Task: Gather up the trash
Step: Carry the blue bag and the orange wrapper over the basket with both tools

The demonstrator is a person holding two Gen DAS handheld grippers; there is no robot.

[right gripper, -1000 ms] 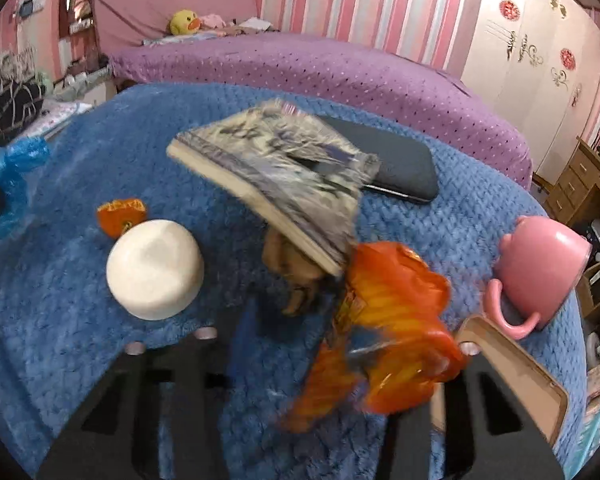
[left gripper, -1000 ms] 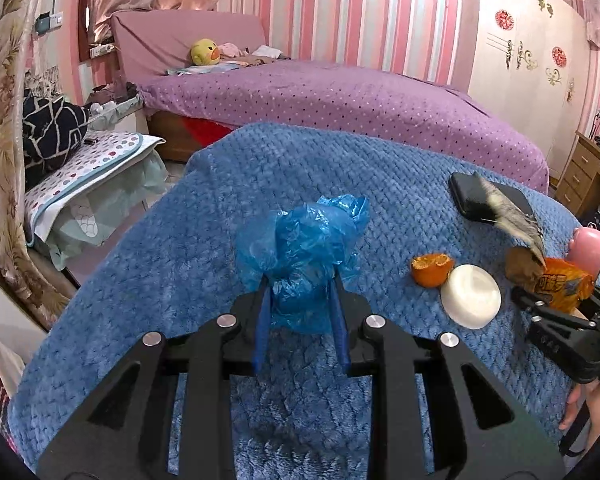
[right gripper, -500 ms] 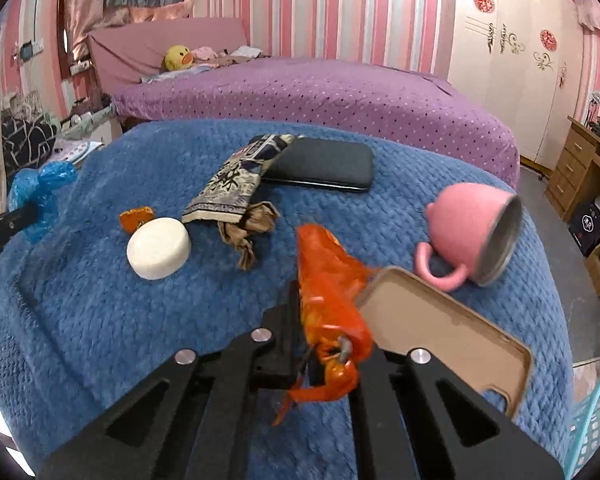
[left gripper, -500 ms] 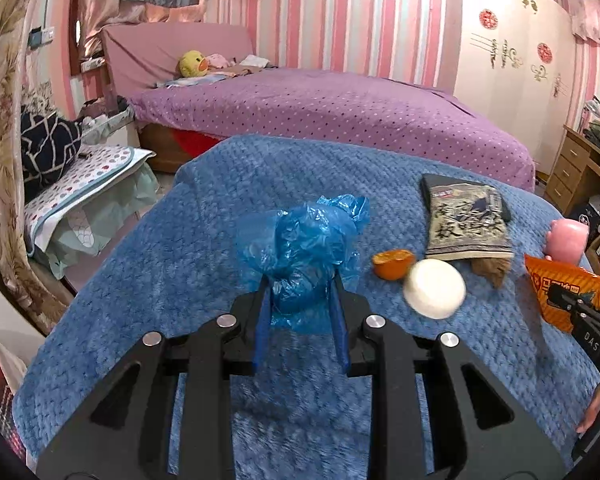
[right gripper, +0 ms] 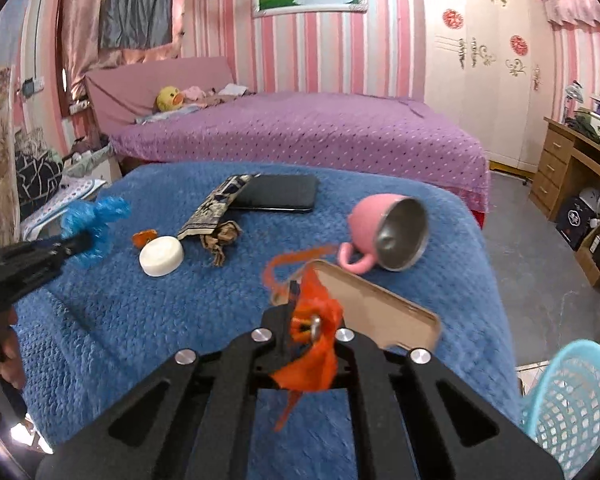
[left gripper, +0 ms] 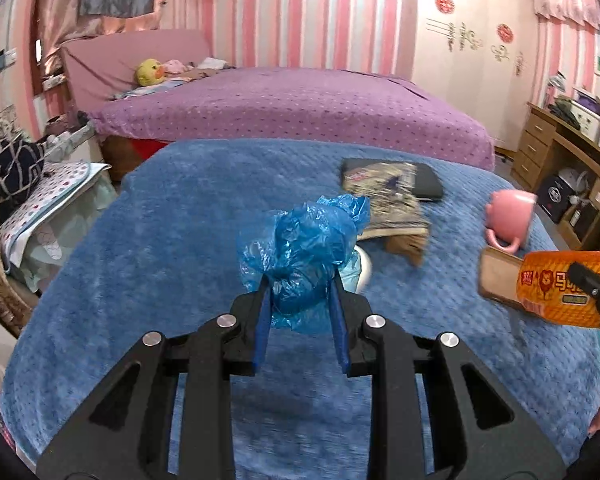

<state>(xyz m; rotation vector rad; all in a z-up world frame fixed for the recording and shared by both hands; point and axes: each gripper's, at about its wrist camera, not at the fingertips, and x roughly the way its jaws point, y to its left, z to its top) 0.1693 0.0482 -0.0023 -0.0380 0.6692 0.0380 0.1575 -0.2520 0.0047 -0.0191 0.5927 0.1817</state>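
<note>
My left gripper [left gripper: 300, 286] is shut on a crumpled blue plastic bag [left gripper: 300, 252], held above the blue blanket [left gripper: 160, 248]; from the right wrist view the same bag [right gripper: 94, 226] shows at the far left. An orange snack wrapper [right gripper: 314, 332] is pinched edge-on in my right gripper [right gripper: 306, 316], which is shut; in the left wrist view that wrapper [left gripper: 560, 292] hangs at the right edge. On the blanket lie a brown paper scrap [right gripper: 220, 238], an orange peel [right gripper: 144, 237] and a patterned packet [right gripper: 214, 208].
A white round puck [right gripper: 161, 256], a black phone [right gripper: 278, 198], a tipped pink cup [right gripper: 388, 232] and a tan phone case [right gripper: 376, 312] lie on the blanket. A light blue basket [right gripper: 568, 396] stands at the lower right, beside the table. A purple bed [right gripper: 300, 132] lies behind.
The right gripper closed on the orange wrapper, lifted it off the blanket and drew back toward the right. The left gripper carried the blue bag rightward, still gripped.
</note>
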